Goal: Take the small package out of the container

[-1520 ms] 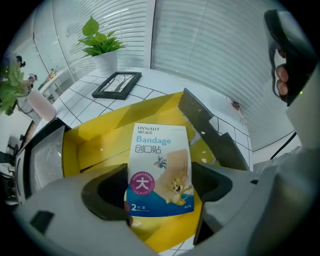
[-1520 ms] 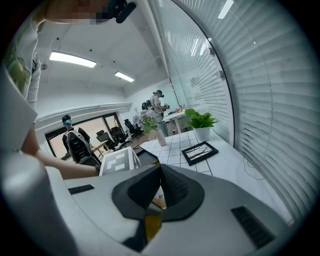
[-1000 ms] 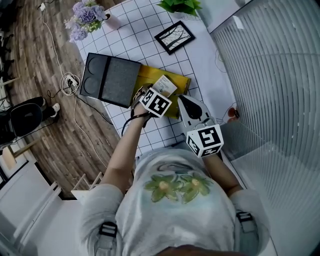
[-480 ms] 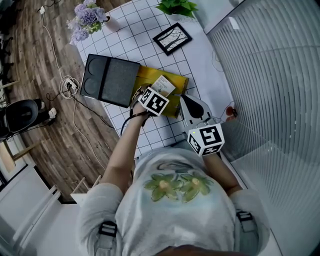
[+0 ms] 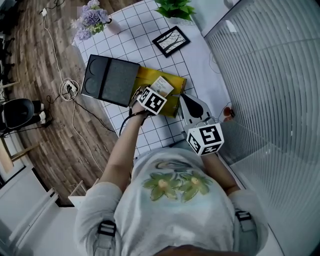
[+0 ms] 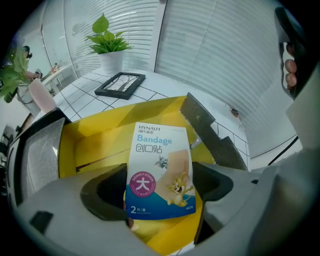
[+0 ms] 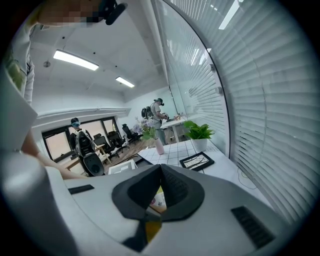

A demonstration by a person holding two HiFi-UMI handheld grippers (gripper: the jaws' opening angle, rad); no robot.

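**Left gripper view: bandage packet pinched over the yellow box**

The left gripper (image 6: 161, 190) has its jaws partly closed on the lower edge of the small package (image 6: 160, 165) and holds it upright over the open inside of the yellow container (image 6: 95, 135). The packet's print reads "HYNAUT", "Bandage" and 创口贴. A pink disc on it carries 大, there is a "2" at the bottom, and a cartoon cat and mouse sit beside them.

From the head view, a dark grey lid (image 5: 110, 80) lies flat against the container on the side toward the wooden floor. On the opposite side, toward the blinds, the right gripper (image 5: 192, 107) sits just beside the container. Its jaws meet at the tips and hold nothing.

Beyond the container, a black picture frame (image 5: 171, 40) lies on the grid-patterned table (image 5: 135, 45). Past that stands a potted plant (image 5: 175, 7).
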